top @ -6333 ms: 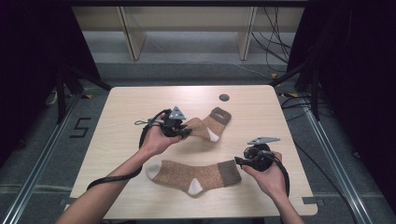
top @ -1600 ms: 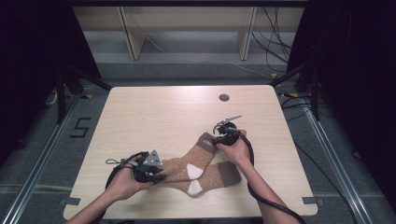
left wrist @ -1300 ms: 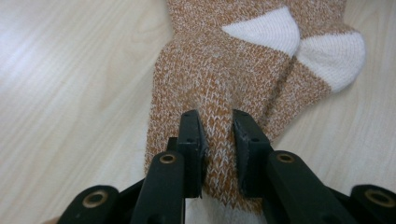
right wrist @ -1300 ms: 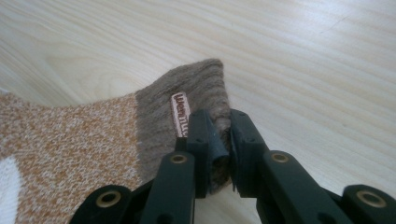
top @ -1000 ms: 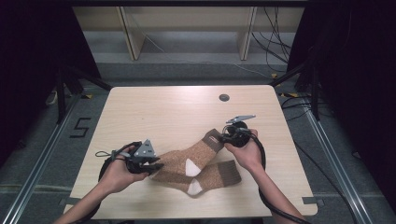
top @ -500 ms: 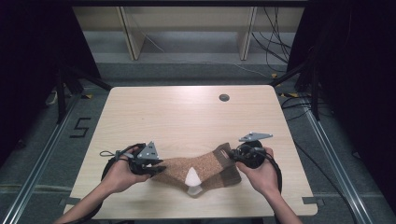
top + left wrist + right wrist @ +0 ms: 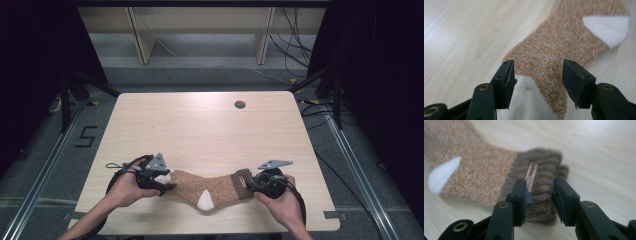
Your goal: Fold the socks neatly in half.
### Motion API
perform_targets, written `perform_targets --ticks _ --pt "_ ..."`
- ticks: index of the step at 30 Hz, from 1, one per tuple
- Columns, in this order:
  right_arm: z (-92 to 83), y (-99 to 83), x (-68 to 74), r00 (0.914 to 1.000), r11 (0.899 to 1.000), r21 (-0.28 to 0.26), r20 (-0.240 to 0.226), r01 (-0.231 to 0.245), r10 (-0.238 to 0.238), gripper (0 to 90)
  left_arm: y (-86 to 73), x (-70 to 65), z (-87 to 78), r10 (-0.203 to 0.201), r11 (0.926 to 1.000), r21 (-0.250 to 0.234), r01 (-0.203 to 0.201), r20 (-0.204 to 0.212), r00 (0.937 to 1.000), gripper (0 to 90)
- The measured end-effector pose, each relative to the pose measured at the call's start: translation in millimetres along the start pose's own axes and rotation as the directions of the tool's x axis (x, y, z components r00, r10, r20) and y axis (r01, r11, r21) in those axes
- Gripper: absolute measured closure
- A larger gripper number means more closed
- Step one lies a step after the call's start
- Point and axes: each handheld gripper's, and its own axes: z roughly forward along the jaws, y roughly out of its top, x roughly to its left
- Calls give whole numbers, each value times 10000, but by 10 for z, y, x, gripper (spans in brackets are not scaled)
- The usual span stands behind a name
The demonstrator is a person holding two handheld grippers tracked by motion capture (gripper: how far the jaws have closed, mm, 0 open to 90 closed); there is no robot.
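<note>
A brown sock (image 7: 210, 187) with white toe and heel lies flat near the table's front edge, and a second cuff edge peeks out beneath its dark ribbed cuff (image 7: 541, 167). My left gripper (image 7: 167, 182) sits at the toe end. Its jaws have just been opening and now stand wide apart, with the white toe (image 7: 529, 100) between them (image 7: 537, 75) untouched. My right gripper (image 7: 250, 185) is at the cuff end. Its jaws (image 7: 540, 191) have just been opening too and straddle the cuff loosely. The brown foot part (image 7: 564, 47) and white heel (image 7: 441, 176) also show.
The light wooden table (image 7: 200, 125) has a small round cable hole (image 7: 240, 104) at the back right. Shelf legs and cables stand beyond the far edge. A "5" (image 7: 86, 136) is marked on the floor at the left.
My right hand carried the upper sock's cuff down and to the right until both socks lay stacked. Both grippers, shut on the socks before, now stand open.
</note>
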Motion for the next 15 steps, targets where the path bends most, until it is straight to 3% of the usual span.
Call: perform_targets --ticks 1,2,3,4,5,6,7,8,9,12,13,15 --pt "0 0 0 10000 10000 0 0 0 0 621 0 0 0 0 10000 0 0 0 10000 475" --pt "-20 27 -40 9994 9982 -496 110 322 -317 617 -14 31 -35 -229 9996 -145 228 -57 9997 543" --pt "-62 52 -34 9996 9985 -504 168 -198 207 618 -32 57 -61 -451 9989 -169 447 -210 9988 543" --pt "-96 84 -67 9996 9990 -435 256 -70 81 620 -56 85 -65 -639 9979 -94 637 -258 9976 583" --pt "-69 95 -75 9994 9972 -679 166 -302 314 621 -84 87 -48 -909 9959 6 910 -320 9953 615" --pt "-63 108 -97 9996 9989 -435 205 -190 199 623 -112 88 -18 -931 9954 224 937 -241 9954 632" --pt "-33 108 -80 9990 9988 -252 136 -426 430 623 -141 82 22 -1046 9936 422 1051 -136 9944 634" --pt "96 100 -108 9999 9994 -323 88 88 -85 619 -186 87 83 -1314 9893 613 1327 -255 9910 615" --pt "96 100 -108 9999 9994 -323 88 88 -85 619 -186 87 83 -1314 9893 613 1327 -255 9910 594" --pt "167 98 -104 9990 9983 379 74 -442 440 621 -217 134 84 -1713 9830 570 1744 -550 9837 524" --pt "198 87 -100 9991 9989 212 15 -427 427 636 -227 153 65 -1718 9829 570 1752 -606 9833 507" --pt "232 81 -123 9989 9982 467 -278 -376 389 706 -252 173 26 -1961 9788 481 1990 -582 9789 498"
